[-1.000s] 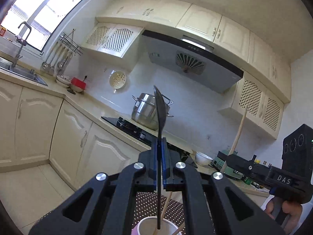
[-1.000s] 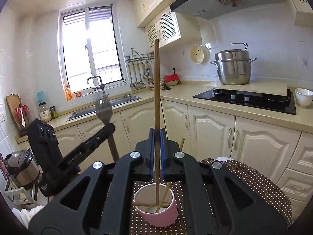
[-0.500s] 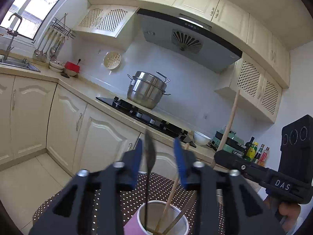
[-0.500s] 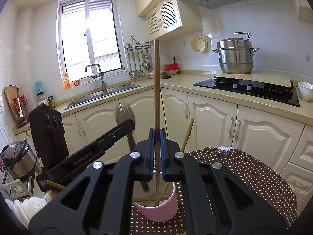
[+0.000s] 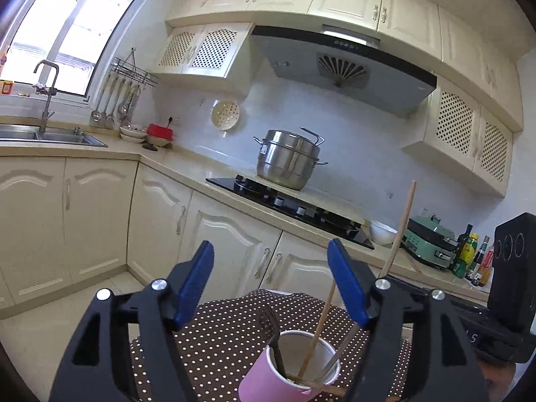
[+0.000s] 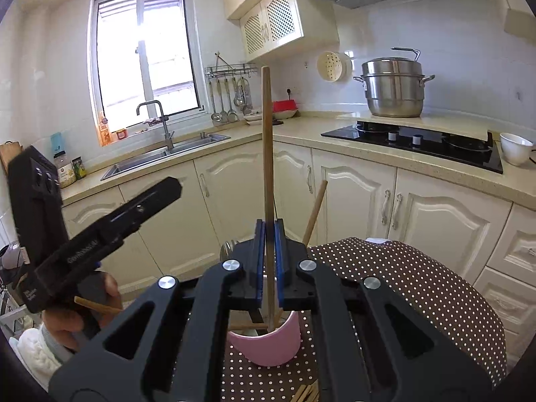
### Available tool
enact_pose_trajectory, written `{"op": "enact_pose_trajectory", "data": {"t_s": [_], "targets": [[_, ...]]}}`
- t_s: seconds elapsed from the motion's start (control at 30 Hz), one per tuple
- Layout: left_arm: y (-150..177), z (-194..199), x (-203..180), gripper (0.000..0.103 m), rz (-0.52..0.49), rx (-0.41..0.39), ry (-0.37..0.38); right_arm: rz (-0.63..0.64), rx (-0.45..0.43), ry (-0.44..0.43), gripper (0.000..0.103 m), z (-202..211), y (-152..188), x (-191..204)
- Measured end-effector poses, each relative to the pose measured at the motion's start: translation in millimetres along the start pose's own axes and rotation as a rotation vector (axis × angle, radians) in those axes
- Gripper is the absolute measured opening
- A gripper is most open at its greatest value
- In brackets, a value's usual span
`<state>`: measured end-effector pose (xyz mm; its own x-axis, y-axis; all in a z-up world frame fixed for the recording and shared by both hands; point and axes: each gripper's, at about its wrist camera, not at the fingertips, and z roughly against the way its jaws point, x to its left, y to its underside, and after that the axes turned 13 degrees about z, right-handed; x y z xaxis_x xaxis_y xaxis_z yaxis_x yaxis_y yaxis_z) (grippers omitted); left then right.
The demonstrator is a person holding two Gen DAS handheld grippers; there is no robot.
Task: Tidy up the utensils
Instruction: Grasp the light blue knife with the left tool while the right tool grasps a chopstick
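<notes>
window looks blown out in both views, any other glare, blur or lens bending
Left wrist view: the window is overexposed to white, cabinet lines bow with the fisheye, corners go dark. Right wrist view: the window glares less, its frame readable; the black left hand-held gripper looks slightly soft.

My left hand-held gripper (image 5: 269, 284) has a black frame with blue pads; my right hand-held gripper (image 6: 269, 261) matches it in black and blue. The cup (image 5: 268, 380) is pink outside and white inside. The cloth (image 5: 227, 331) on the surface is dark brown with white polka dots. The stick (image 6: 267, 154) is light brown wood. The fork (image 5: 273, 338) in the cup is dark. The cabinets (image 5: 97, 207) are cream, the steamer pot (image 5: 288, 159) is silver, and the hob (image 6: 418, 142) is glossy black.
</notes>
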<state>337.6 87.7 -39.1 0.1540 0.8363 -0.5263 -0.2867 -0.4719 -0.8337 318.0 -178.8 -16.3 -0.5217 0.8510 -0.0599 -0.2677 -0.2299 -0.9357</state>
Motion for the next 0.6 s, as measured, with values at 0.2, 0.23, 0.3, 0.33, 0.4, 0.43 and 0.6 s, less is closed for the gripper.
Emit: {"op": "enact_pose_trajectory", "data": {"t_s": [0.2, 0.23, 0.3, 0.33, 0.4, 0.43, 0.6], "targets": [[-7, 30, -16, 0.075, -0.044, -0.016, -0.08, -0.008, 0.007, 0.029, 0.013, 15, 0, 3], [-8, 36, -17, 0.076, -0.043, -0.019, -0.091, -0.01, 0.005, 0.033, 0.014, 19, 0, 3], [-10, 50, -21, 0.076, -0.043, -0.019, -0.1, -0.018, 0.004, 0.038, 0.014, 30, 1, 2], [-10, 56, -23, 0.076, -0.045, -0.016, -0.1, -0.019, 0.006, 0.039, 0.014, 34, 2, 1], [-9, 69, -26, 0.076, -0.046, -0.008, -0.107, -0.012, 0.013, 0.043, 0.014, 44, 5, 2], [-9, 74, -27, 0.076, -0.046, -0.003, -0.112, -0.005, 0.025, 0.043, 0.014, 51, 9, 3], [3, 101, -32, 0.076, -0.056, 0.03, -0.134, 0.025, 0.112, 0.042, 0.014, 71, 40, 7]]}}
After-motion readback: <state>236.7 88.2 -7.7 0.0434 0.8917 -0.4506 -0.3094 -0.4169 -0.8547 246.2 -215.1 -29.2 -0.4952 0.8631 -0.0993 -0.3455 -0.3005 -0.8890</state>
